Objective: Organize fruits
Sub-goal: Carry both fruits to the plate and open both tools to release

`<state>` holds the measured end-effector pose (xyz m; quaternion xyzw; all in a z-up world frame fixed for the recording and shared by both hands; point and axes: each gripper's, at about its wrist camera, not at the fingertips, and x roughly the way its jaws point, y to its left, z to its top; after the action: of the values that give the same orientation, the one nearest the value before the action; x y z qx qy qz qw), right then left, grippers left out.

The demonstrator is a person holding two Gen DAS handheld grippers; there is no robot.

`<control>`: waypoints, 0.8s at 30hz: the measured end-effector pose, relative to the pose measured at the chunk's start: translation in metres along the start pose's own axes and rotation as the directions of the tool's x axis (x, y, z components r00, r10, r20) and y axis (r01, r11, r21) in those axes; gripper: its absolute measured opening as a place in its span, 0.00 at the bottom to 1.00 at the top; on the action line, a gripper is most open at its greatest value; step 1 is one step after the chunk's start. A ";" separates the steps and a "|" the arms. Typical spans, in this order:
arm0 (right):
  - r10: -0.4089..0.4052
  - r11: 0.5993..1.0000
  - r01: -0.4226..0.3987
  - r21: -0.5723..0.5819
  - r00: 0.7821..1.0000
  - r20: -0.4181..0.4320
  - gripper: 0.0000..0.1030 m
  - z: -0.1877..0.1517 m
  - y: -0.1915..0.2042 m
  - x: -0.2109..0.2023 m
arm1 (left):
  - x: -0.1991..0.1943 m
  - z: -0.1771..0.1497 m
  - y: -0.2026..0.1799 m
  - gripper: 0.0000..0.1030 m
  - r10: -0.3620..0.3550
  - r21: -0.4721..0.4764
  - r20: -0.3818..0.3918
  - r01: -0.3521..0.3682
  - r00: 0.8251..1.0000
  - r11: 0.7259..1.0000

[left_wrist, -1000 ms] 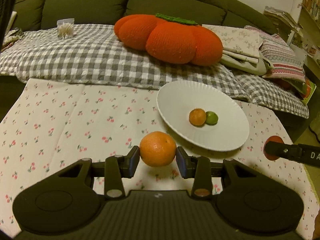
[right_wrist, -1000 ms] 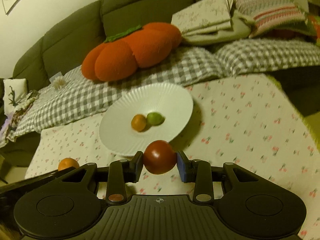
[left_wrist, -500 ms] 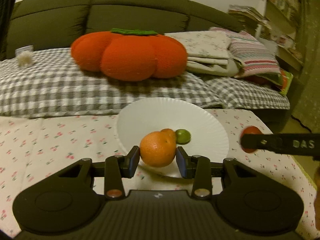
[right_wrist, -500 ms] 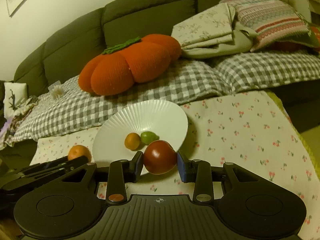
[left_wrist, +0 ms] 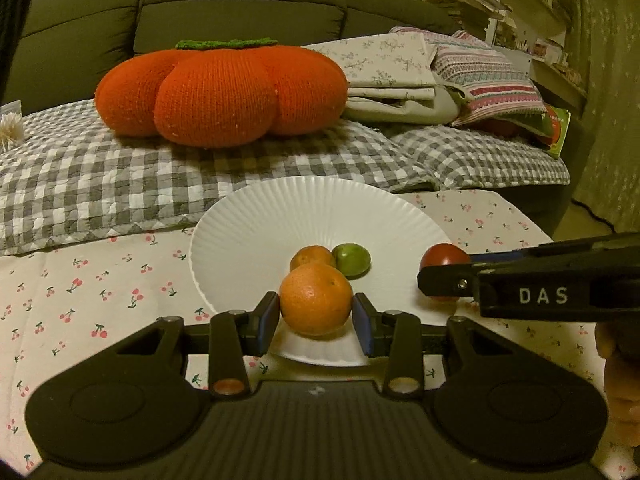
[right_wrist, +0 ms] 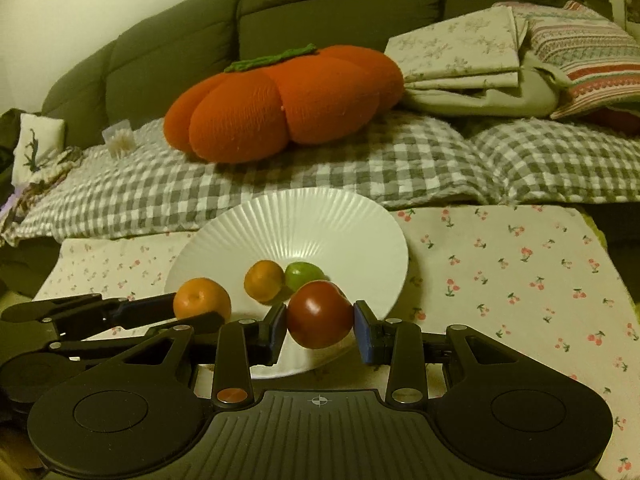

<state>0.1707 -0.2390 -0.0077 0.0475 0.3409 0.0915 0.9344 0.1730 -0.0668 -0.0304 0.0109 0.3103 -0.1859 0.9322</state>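
Over the near rim of the white plate (left_wrist: 224, 240): left tongs (left_wrist: 315, 318) clamp the orange (left_wrist: 315, 304), right tongs (right_wrist: 319, 328) clamp a dark red tomato (right_wrist: 319, 314). Plate centre lies straight ahead of both; the tangerine (right_wrist: 264, 280) and lime (right_wrist: 302, 274) already sit there.

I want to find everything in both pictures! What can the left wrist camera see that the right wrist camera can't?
Only the left view shows the bookshelf. Only the right view shows the small white pillow. Both show the left gripper holding the orange, the right gripper holding the red fruit, the white plate and the pumpkin cushion.
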 end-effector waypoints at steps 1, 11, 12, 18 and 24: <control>-0.002 1.000 0.002 0.000 1.000 -0.004 0.34 0.000 0.000 0.002 | 0.001 0.000 0.000 0.38 0.002 0.000 -0.002 -0.002 1.000 1.000; 0.002 1.000 -0.002 0.002 1.000 -0.016 0.34 0.001 -0.003 0.013 | 0.000 0.000 -0.001 0.50 0.013 0.006 0.016 -0.013 1.000 1.000; 0.001 1.000 -0.001 -0.001 1.000 -0.017 0.34 0.001 -0.001 0.014 | -0.001 0.001 0.000 0.56 0.022 0.000 0.019 -0.022 1.000 1.000; 0.007 1.000 -0.007 0.017 1.000 -0.021 0.35 0.001 -0.001 0.013 | -0.008 0.006 0.007 0.59 0.016 -0.046 0.035 -0.014 0.999 0.999; 0.004 0.999 -0.004 0.052 1.000 0.003 0.35 0.005 -0.006 0.003 | -0.016 0.006 0.012 0.59 0.025 -0.084 0.030 -0.023 0.999 0.996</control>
<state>0.1774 -0.2442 -0.0070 0.0727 0.3418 0.0843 0.9332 0.1693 -0.0511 -0.0171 -0.0273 0.3031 -0.1618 0.9387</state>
